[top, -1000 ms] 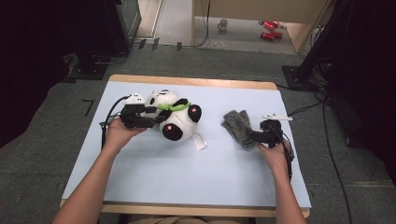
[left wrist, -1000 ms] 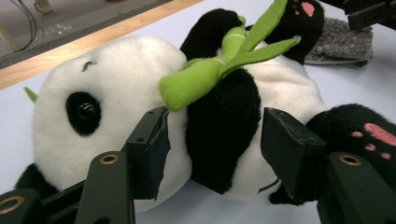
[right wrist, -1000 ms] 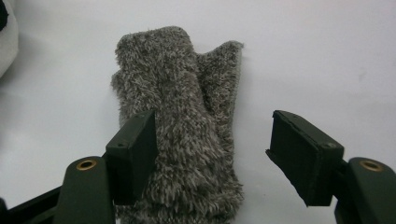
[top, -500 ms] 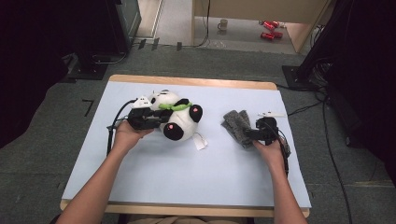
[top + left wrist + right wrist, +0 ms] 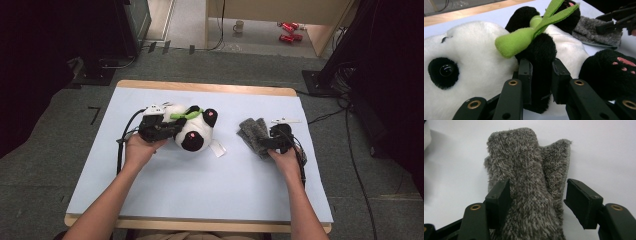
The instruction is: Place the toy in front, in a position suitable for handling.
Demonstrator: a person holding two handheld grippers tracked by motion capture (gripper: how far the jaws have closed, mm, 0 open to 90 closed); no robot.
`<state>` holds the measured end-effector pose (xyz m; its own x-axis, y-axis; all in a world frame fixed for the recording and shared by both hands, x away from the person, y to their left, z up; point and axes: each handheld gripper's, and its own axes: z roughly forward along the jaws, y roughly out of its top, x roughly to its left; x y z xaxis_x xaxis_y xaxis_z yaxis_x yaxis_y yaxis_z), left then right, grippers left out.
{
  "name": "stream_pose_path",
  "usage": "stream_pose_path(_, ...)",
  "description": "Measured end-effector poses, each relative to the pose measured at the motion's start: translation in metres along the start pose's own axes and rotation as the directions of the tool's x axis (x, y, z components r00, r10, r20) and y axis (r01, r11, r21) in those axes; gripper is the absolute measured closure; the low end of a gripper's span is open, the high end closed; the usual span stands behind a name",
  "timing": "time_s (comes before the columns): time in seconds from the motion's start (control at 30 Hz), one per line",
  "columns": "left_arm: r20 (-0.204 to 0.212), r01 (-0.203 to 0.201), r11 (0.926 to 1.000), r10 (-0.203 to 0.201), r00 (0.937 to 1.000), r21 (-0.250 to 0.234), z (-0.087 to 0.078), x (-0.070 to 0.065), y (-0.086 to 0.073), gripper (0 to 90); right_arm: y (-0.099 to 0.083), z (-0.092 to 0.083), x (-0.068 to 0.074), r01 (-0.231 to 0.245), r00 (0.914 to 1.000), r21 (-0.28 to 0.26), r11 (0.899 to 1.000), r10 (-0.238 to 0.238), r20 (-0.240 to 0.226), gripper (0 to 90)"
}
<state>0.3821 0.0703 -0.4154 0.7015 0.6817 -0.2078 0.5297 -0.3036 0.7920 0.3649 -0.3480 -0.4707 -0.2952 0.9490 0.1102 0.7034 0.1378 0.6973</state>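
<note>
A black-and-white plush panda [image 5: 192, 131] lies on its back on the pale blue table cover, with a green felt sprig [image 5: 524, 40] on its chest. My left gripper [image 5: 172, 128] comes at it from the left. Its jaws have just been closing and now pinch the panda's black arm [image 5: 541, 75]. To the right lies a grey fuzzy cloth [image 5: 252, 134], folded in two layers. My right gripper [image 5: 266, 142] straddles its near end [image 5: 537, 195]. Those jaws have been closing a little: the left pad [image 5: 499, 195] touches the pile, the right pad [image 5: 581, 200] stands off it.
A white tag [image 5: 218, 148] lies on the cover [image 5: 200, 190] beside the panda's foot. The wooden table edge [image 5: 200, 86] runs along the back. On the floor beyond are a mug [image 5: 239, 25] and red objects [image 5: 286, 31]. Cables trail off both sides.
My left hand has slid right, up against the panda, and its jaws have closed on the black arm. The right hand has stayed over the grey cloth.
</note>
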Motion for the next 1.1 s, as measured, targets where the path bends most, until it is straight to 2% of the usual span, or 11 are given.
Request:
stream_pose_path(0.03, 0.008, 0.024, 0.9997, -0.024, 0.9997, 0.002, -0.002, -0.004, 0.001, 74.1, 0.000, 0.000, 0.000, -0.001, 1.0000, -0.001, 1.000, 0.001, 0.002, 36.3)
stream_pose_path(0.1, 0.012, 0.036, 0.9993, -0.036, 0.9993, 0.002, -0.005, -0.010, 0.001, 74.2, 0.001, -0.001, -0.001, -0.007, 1.0000, -0.003, 1.000, 0.007, 0.004, 36.0)
stream_pose_path(0.23, -0.007, 0.018, 0.9997, -0.018, 0.9998, 0.016, -0.007, -0.028, 0.001, 74.6, 0.002, -0.004, -0.002, -0.011, 0.9999, -0.015, 1.000, 0.011, 0.009, 36.0)
stream_pose_path(0.47, -0.004, 0.066, 0.9978, -0.066, 0.9978, 0.011, -0.009, -0.049, -0.009, 74.6, 0.005, -0.004, -0.001, -0.009, 0.9999, -0.026, 1.000, 0.009, 0.005, 36.1)
stream_pose_path(0.6, 0.017, 0.089, 0.9960, -0.089, 0.9959, 0.004, -0.012, -0.065, -0.013, 74.3, 0.007, -0.001, 0.001, -0.003, 1.0000, -0.020, 1.000, 0.003, 0.000, 36.1)
stream_pose_path(0.7, 0.038, 0.075, 0.9971, -0.076, 0.9964, 0.010, -0.010, -0.074, -0.016, 73.5, 0.008, 0.002, 0.002, 0.001, 1.0000, -0.013, 1.000, -0.001, -0.002, 36.1)
stream_pose_path(0.77, 0.051, 0.043, 0.9987, -0.044, 0.9977, 0.028, -0.005, -0.075, -0.020, 71.7, 0.009, 0.004, 0.003, 0.003, 1.0000, -0.005, 1.000, -0.003, -0.007, 36.1)
stream_pose_path(0.8, 0.050, 0.030, 0.9995, -0.031, 0.9983, 0.005, -0.005, -0.075, -0.023, 70.6, 0.009, 0.006, 0.004, 0.004, 0.9999, 0.002, 1.000, -0.004, -0.011, 36.1)
stream_pose_path(0.9, 0.085, 0.027, 0.9996, -0.027, 0.9960, -0.002, -0.006, -0.070, -0.024, 66.7, 0.008, 0.012, 0.006, 0.013, 0.9998, 0.030, 0.999, -0.013, -0.014, 35.9)
stream_pose_path(1.0, 0.148, 0.026, 0.9997, -0.025, 0.9886, -0.001, -0.006, -0.066, -0.024, 56.6, 0.007, 0.018, 0.006, 0.026, 0.9997, 0.061, 0.998, -0.025, -0.008, 35.8)
stream_pose_path(1.1, 0.199, 0.020, 0.9998, -0.020, 0.9797, 0.005, -0.008, -0.062, -0.022, 47.9, 0.006, 0.020, 0.004, 0.005, 0.9997, 0.074, 0.997, -0.003, -0.023, 37.1)
